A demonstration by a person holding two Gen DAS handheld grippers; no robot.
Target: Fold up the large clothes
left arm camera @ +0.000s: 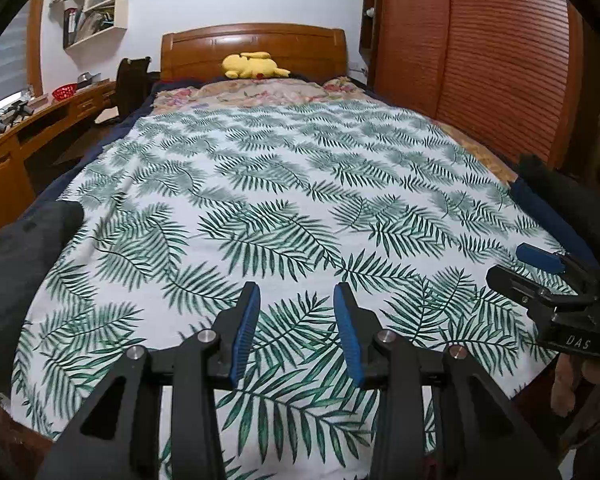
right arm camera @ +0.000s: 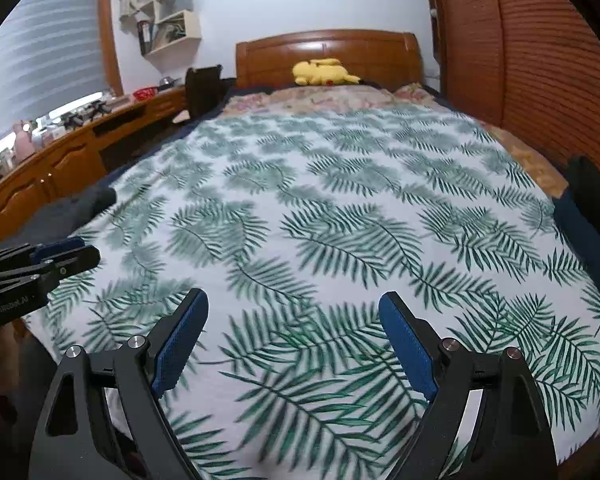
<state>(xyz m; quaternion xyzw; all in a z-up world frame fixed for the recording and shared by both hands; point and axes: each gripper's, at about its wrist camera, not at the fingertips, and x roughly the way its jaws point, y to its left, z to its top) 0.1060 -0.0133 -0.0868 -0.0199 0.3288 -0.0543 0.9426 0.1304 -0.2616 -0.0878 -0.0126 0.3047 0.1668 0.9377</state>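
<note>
A large white cloth printed with green palm leaves lies spread flat over most of the bed. My left gripper hovers over its near edge, with its blue pads partly apart and nothing between them. My right gripper hovers over the same near edge further right, jaws wide open and empty. Each gripper shows in the other's view: the right gripper at the right edge, the left gripper at the left edge. Neither touches the cloth.
A dark grey garment lies at the bed's left side and a black one at the right. A yellow plush toy rests by the wooden headboard. A desk runs along the left, a slatted wardrobe along the right.
</note>
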